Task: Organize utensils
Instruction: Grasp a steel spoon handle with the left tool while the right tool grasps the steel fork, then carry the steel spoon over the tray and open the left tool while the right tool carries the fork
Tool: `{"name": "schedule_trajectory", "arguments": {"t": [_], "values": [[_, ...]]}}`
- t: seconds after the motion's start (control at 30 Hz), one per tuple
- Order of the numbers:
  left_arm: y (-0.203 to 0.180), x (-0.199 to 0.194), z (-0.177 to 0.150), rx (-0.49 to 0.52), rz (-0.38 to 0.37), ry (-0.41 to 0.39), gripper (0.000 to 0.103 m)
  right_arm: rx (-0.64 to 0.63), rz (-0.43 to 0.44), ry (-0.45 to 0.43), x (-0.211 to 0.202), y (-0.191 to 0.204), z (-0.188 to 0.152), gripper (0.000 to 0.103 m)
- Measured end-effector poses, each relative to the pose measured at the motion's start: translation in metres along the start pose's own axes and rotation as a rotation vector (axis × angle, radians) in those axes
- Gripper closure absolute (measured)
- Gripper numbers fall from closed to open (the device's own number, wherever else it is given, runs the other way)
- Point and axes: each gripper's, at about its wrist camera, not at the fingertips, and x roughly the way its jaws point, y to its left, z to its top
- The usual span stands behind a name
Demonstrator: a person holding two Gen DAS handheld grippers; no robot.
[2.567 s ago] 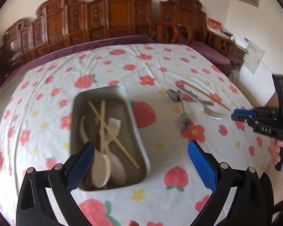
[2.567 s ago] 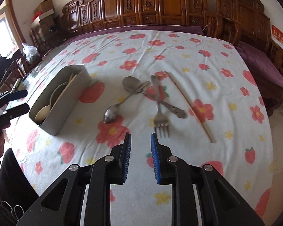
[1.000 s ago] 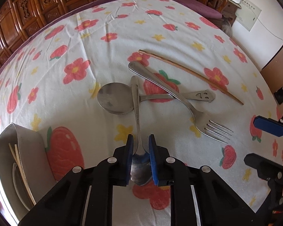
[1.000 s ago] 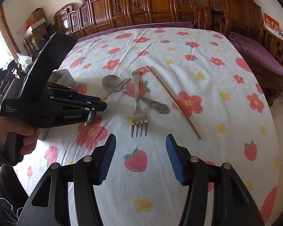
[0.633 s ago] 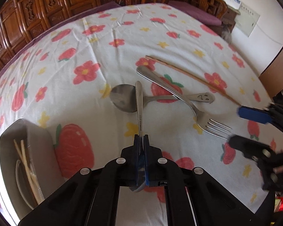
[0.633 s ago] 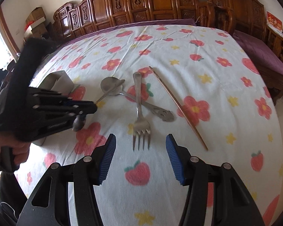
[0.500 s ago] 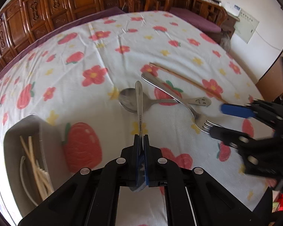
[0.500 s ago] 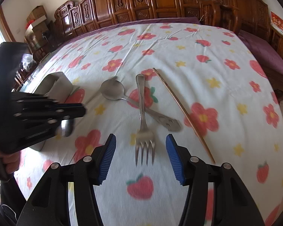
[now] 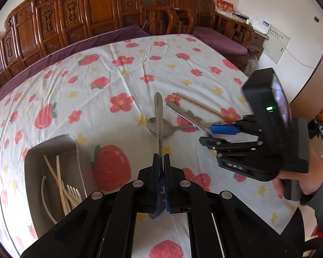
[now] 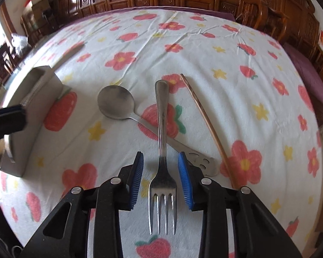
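The left gripper [image 9: 160, 167] is squeezed tight on a thin metal spoon [image 9: 158, 116]. It holds the spoon by its neck, with the bowl end tucked back under the pads and the handle poking out ahead, up off the cloth. The spoon is hard and shiny, so it could slip or swing if the squeeze gets loose.

The right gripper [image 10: 160, 180] has just been closing. Its blue pads [image 10: 184, 180] stand on each side of a metal fork [image 10: 162, 150] but do not press it yet. The fork lies flat on the flowery cloth [image 10: 204, 49], prongs pointing back at the gripper. It is stiff, flat and slick, so the narrow part just above the prongs looks like the best spot to pinch.

Just past the fork, under its handle, lies a second spoon [image 10: 118, 103]. To the right of the gripper lies a long brown chopstick [image 10: 206, 124]. Off to the left sits the gray tray [image 9: 53, 148], with pale utensils inside.
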Motion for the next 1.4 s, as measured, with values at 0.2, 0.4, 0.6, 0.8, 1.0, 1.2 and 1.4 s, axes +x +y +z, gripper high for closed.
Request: {"name": "schedule_trajectory", "arguments": {"t": [0.2, 0.4, 0.6, 0.8, 1.0, 1.2, 1.4], "values": [[0.002, -0.017, -0.001, -0.008, -0.001, -0.025, 0.1, -0.006, -0.046, 0.017, 0.003, 0.007, 0.008, 0.092], [0.008, -0.037, -0.004, -0.017, 0.006, -0.052, 0.099, 0.012, -0.073, 0.013, -0.005, 0.011, 0.001, 0.095], [0.017, -0.057, -0.01, -0.027, 0.026, -0.073, 0.099, 0.075, -0.026, -0.061, -0.042, 0.015, -0.01, 0.095], [0.035, -0.076, -0.019, -0.053, 0.051, -0.089, 0.099, 0.062, 0.012, -0.122, -0.079, 0.035, -0.018, 0.095], [0.05, -0.083, -0.029, -0.082, 0.064, -0.09, 0.099, 0.022, 0.014, -0.098, -0.085, 0.053, -0.024, 0.095], [0.06, -0.082, -0.042, -0.103, 0.071, -0.079, 0.099, 0.028, 0.015, -0.089, -0.088, 0.054, -0.03, 0.095], [0.074, -0.076, -0.048, -0.123, 0.091, -0.064, 0.099, -0.006, 0.009, -0.109, -0.099, 0.06, -0.021, 0.095]]}}
